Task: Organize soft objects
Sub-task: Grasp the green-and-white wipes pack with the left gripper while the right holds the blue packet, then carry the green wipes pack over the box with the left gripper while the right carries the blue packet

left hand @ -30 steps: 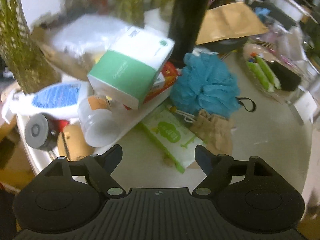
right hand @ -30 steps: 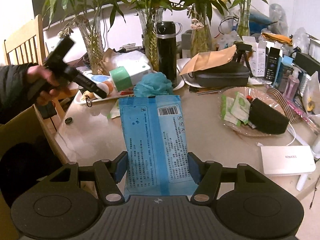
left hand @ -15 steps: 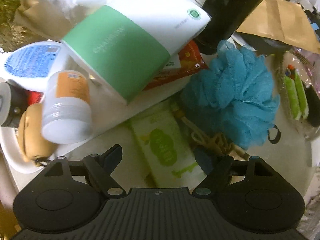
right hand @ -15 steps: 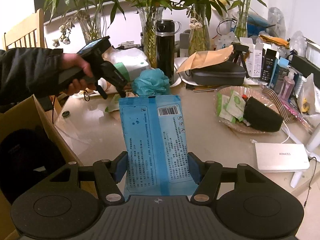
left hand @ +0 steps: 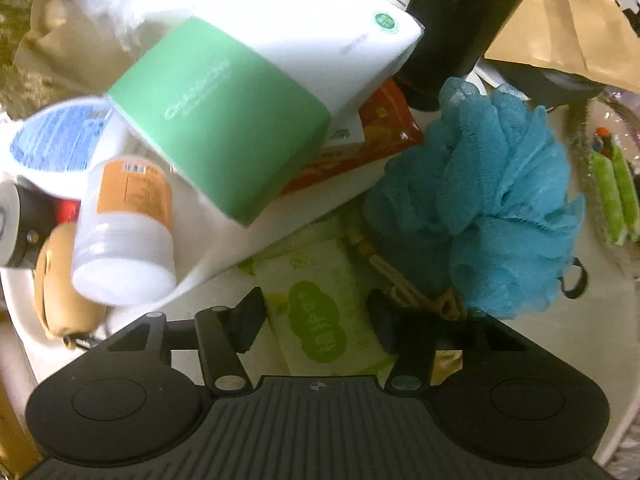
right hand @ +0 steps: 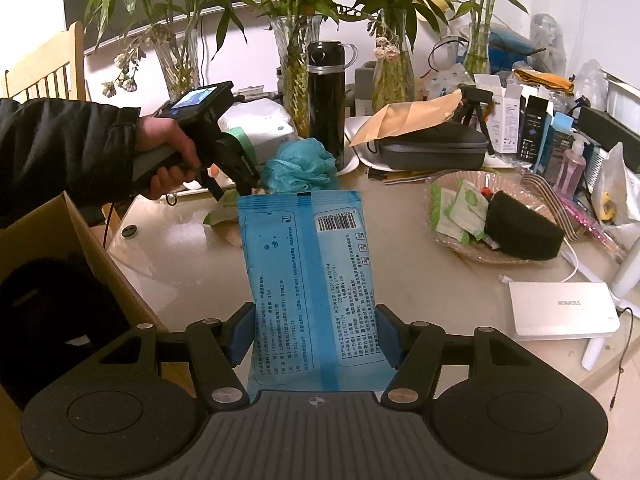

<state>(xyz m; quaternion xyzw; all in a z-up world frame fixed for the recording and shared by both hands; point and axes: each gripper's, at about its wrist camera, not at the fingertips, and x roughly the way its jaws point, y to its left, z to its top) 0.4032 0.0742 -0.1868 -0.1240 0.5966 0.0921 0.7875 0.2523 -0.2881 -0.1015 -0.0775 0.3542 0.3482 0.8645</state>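
Observation:
In the left wrist view a green-and-white wipes packet (left hand: 320, 320) lies flat on the table between the fingers of my left gripper (left hand: 318, 318). The jaws are closing around it and sit at its two long edges; a firm grip does not show. A blue bath pouf (left hand: 480, 200) rests just right of the packet. In the right wrist view the left gripper (right hand: 236, 188), held by a hand (right hand: 168, 160), points down beside the pouf (right hand: 300, 168). My right gripper (right hand: 316, 332) is shut on a blue wipes pack (right hand: 304, 260), held above the table.
A white tray (left hand: 240, 248) holds a green tissue pack (left hand: 240, 128), a white bottle (left hand: 124, 232) and snack bags. A black flask (right hand: 326, 100) stands behind the pouf. A glass dish (right hand: 440, 240) with packets sits right, a white power bank (right hand: 560, 308) nearer, a cardboard box (right hand: 80, 280) left.
The left gripper came down over the green-and-white packet, rolled a little, and its jaws narrowed around it. The right gripper and its blue pack stayed still.

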